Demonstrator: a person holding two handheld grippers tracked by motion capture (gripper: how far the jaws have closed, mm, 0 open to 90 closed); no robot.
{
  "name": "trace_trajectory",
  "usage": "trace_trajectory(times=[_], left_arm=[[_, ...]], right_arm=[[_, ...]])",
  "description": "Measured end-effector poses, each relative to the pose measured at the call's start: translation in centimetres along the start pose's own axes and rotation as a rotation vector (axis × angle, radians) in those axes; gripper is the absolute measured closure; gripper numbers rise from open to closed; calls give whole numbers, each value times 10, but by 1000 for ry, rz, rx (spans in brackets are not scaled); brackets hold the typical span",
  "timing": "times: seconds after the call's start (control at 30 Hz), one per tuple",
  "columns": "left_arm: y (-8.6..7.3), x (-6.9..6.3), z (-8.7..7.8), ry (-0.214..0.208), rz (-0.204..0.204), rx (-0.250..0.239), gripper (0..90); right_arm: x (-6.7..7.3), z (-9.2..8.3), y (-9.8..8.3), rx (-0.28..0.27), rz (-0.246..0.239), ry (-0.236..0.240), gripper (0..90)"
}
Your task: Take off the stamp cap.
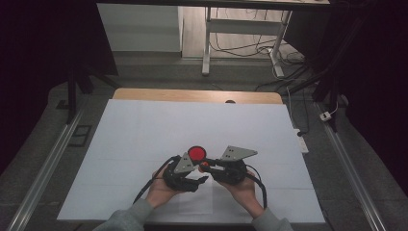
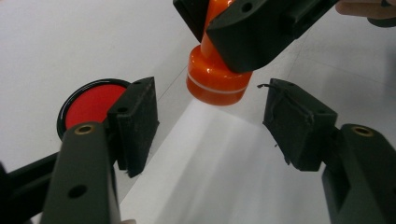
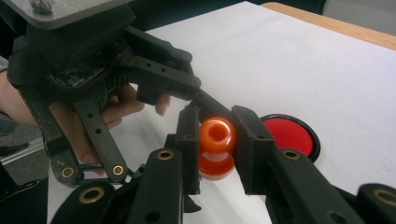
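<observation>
On the white paper sheet covering the wooden table, the left gripper stands spread, nothing between its jaws. Just beside it lies a round red pad in a black dish. To the right, the right gripper pinches a glossy orange plastic stamp, held just above the left jaws.

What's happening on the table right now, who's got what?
A person works two hand-held grippers over a white sheet. The right gripper is clamped on an orange stamp, gripping its handle and holding it off the sheet. The left gripper faces the stamp's base with its jaws on either side, not touching it. A round red ink pad lies just beyond them.
</observation>
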State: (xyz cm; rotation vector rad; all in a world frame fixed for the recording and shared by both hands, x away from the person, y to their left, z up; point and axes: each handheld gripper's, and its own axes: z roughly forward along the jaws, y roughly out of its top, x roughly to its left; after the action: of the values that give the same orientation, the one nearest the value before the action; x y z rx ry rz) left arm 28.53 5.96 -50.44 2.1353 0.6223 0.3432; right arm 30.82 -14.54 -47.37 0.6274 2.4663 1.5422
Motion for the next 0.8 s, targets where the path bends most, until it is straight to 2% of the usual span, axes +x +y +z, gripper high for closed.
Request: trace_trajectory(times=[0.4,0.8], left_arm=[[2,0,2,-1,5,-2,498],[2,0,4,-12,11,5,576]], right_arm=[[0,1,-1,9,-5,0,726],[0,1,-1,1,-3,-2,726]])
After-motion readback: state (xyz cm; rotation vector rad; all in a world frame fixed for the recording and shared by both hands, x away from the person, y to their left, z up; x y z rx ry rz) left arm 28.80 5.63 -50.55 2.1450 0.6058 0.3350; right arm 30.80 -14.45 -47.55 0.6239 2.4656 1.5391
